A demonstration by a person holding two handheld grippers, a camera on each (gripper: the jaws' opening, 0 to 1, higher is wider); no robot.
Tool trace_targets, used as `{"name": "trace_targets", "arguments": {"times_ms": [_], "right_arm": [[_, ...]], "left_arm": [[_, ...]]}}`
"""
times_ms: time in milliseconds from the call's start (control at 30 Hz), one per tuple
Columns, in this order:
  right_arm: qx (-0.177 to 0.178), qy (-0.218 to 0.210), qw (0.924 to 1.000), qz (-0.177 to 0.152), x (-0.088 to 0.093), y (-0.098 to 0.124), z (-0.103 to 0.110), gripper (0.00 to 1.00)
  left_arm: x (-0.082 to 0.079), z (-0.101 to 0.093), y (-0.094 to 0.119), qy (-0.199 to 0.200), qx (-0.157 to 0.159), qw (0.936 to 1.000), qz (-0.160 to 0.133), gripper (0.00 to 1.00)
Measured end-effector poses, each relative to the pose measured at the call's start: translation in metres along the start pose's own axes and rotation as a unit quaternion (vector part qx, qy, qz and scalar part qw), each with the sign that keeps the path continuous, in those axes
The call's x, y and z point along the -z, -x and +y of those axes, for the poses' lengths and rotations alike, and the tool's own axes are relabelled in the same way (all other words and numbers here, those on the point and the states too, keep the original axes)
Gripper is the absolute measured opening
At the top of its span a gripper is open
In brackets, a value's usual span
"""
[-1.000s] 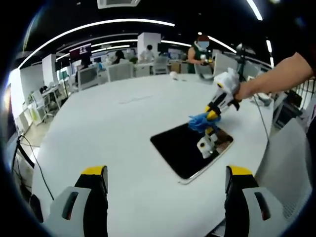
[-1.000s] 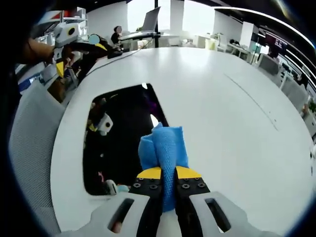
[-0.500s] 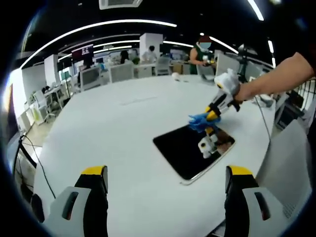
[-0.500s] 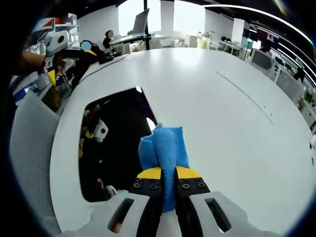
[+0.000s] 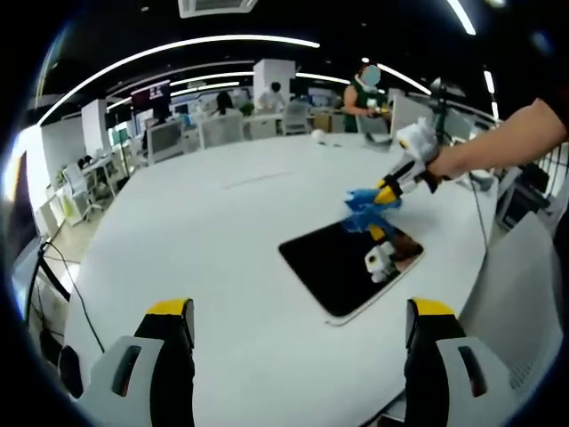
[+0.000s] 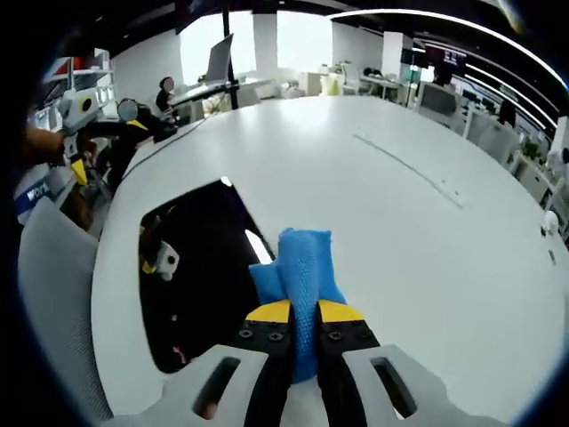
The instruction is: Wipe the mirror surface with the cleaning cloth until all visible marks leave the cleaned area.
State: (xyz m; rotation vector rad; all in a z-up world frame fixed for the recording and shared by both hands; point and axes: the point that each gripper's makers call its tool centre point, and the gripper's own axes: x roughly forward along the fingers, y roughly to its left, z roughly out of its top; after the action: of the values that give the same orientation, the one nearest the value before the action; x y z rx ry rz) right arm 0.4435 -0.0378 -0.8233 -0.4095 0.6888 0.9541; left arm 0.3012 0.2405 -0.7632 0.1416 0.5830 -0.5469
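Jaws clamping cloth (image 6: 298, 271), pointing past mirror (image 6: 196, 276)

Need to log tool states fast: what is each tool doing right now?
Left tool: open, holding nothing.
Right tool: shut on the cloth, by the mirror.

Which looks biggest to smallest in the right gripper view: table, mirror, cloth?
1. Table, spanning most of the view.
2. Mirror, the dark slab on it.
3. Cloth, smallest, though it sits close to the camera in the right gripper, which enlarges it.
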Motion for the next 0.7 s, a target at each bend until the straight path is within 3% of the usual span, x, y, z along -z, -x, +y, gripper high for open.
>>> {"name": "trace_targets", "arguments": {"times_ms": [400,700], "right_arm": [[0.024,-0.002,0.9996,-0.016,0.006,0.039,-0.021,0.04],[0.035,0.004,0.9994,-0.003,0.027,0.061,-0.034,0.04]], "left_arm": [[-0.007,-0.010,-0.004,-0.008,0.008,0.9999,-0.003,1.00],[-0.011,-0.014,-0.007,-0.015,0.013,0.9998,-0.004,1.00]]}}
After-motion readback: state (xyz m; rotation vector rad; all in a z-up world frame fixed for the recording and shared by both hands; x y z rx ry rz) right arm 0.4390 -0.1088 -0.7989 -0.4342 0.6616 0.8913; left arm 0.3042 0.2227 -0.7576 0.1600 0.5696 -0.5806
